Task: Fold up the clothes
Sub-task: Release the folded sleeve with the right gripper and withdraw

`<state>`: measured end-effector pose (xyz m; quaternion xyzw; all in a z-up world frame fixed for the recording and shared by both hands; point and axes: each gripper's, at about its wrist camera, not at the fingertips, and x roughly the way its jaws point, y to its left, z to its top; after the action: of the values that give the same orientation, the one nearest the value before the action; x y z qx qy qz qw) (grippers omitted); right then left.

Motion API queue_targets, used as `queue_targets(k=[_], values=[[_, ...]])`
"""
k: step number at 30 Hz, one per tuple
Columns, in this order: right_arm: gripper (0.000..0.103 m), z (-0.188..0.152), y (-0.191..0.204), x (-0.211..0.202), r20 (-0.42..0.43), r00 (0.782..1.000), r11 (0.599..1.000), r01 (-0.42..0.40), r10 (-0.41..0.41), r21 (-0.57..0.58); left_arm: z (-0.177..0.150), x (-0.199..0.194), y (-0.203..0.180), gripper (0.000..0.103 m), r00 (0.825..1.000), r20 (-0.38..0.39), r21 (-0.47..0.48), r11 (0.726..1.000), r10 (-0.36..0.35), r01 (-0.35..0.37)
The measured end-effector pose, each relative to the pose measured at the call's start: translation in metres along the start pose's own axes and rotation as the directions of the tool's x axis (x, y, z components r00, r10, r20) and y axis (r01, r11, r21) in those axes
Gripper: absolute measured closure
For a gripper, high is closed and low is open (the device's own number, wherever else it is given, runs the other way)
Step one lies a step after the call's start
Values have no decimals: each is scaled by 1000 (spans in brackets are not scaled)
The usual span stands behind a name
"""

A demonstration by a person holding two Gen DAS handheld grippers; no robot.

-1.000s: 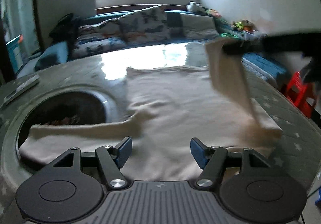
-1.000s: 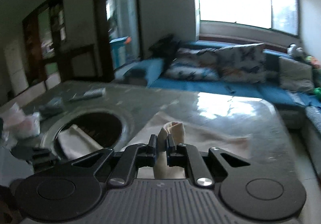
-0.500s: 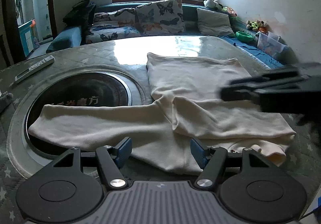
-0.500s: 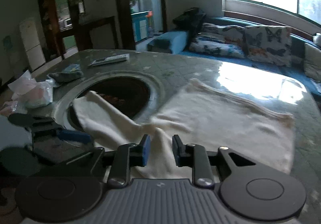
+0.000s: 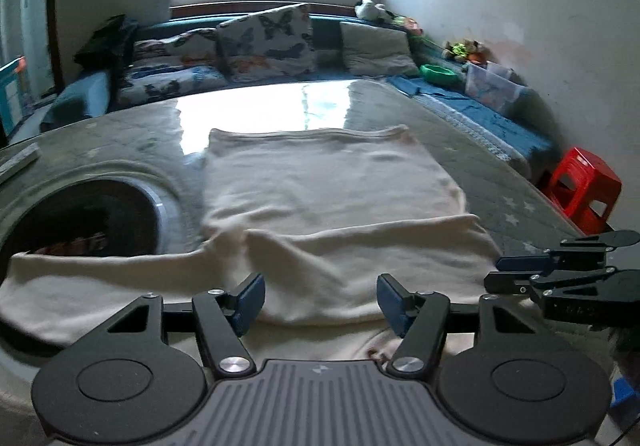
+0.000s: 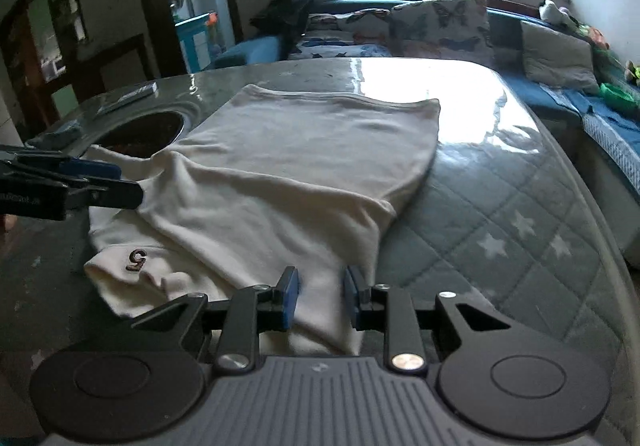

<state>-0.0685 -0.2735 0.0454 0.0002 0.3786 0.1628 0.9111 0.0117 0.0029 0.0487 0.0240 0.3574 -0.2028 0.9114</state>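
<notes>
A cream long-sleeved top (image 5: 328, 182) lies flat on the grey quilted table (image 6: 500, 226). One sleeve (image 5: 360, 242) is folded across its body; the other sleeve (image 5: 100, 274) stretches left over the round recess (image 5: 80, 222). My left gripper (image 5: 320, 288) hovers over the near edge of the top. Its jaws are closing, with a wide gap and no cloth pinched between them. My right gripper (image 6: 320, 286) is open above the top's near corner and holds nothing. It also shows at the right in the left wrist view (image 5: 520, 274). A small dark logo (image 6: 136, 256) marks the collar area.
A remote (image 6: 128, 94) lies beyond the recess at the table's far left. A sofa with butterfly cushions (image 5: 264, 42) runs along the window wall. A red stool (image 5: 580, 186) stands to the right of the table. The table's right edge (image 6: 600, 238) curves nearby.
My right gripper carried the sleeve across the top, let it go and drew back low to the right edge. The sleeve now lies folded over the body. The left gripper shifted slightly.
</notes>
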Motion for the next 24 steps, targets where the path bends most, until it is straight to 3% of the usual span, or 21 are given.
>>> queue_targets(k=[4, 6, 10, 18, 22, 24], values=[[79, 10, -3, -8, 36, 999, 1000, 1, -1, -10, 2, 12, -8, 45, 1000, -5, 5, 1000, -18, 19], [79, 19, -4, -7, 62, 998, 1000, -10, 11, -11, 3, 17, -6, 55, 1000, -12, -14, 1000, -27, 27], [79, 33, -2, 11, 78, 996, 999, -33, 34, -19, 6, 27, 0, 63, 999, -10, -50, 998, -36, 36], [79, 32, 0, 38, 39, 999, 999, -36, 37, -35, 0, 27, 26, 82, 995, -75, -113, 991, 65, -73], [79, 32, -1, 38, 37, 999, 999, -39, 40, -33, 0, 16, 32, 83, 988, -71, -111, 983, 139, -146], [78, 32, 0, 39, 38, 999, 999, -35, 37, -33, 4, 14, 31, 83, 991, -57, -139, 982, 119, -126]])
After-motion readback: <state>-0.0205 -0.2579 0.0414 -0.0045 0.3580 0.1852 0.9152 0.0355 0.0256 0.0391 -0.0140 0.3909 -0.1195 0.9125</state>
